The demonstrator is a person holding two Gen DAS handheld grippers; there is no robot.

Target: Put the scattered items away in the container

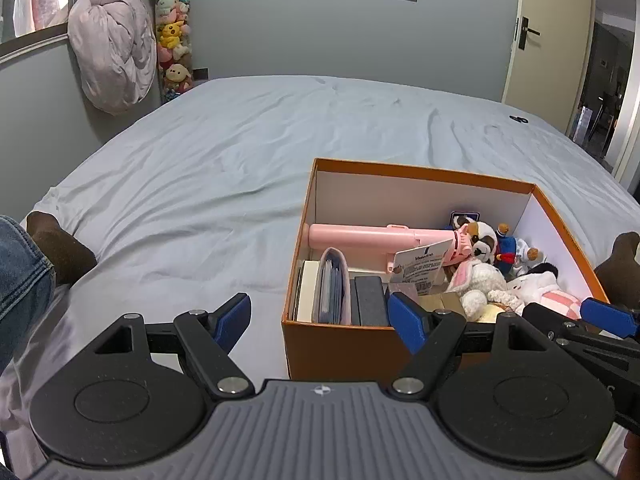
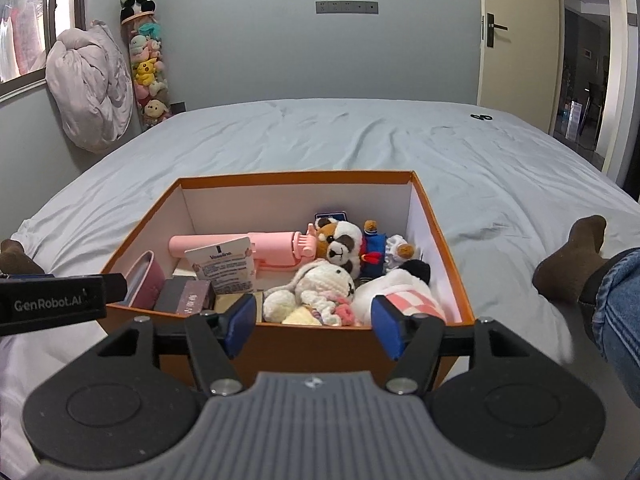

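An orange cardboard box (image 1: 340, 344) (image 2: 304, 350) with white inner walls sits on the bed. Inside lie a pink selfie stick (image 1: 360, 236) (image 2: 224, 246), a Vaseline pack (image 2: 222, 266), a brown-and-white plush (image 2: 340, 242), a white crochet bunny (image 2: 316, 288), a white plush in pink check (image 2: 404, 294), a small blue-clad doll (image 2: 374, 248), a pink pouch (image 1: 334, 288) and dark flat cases (image 1: 370, 300). My left gripper (image 1: 320, 320) stands open at the box's near left corner. My right gripper (image 2: 314, 326) stands open at the near wall, nothing between its fingers.
The pale grey bed sheet (image 1: 200, 168) spreads left of and beyond the box. A person's socked feet (image 1: 60, 248) (image 2: 572, 264) and jeans flank the box. A small dark item (image 2: 482, 117) lies far back on the bed. A bundled duvet (image 2: 88, 88), a plush rack and a door stand behind.
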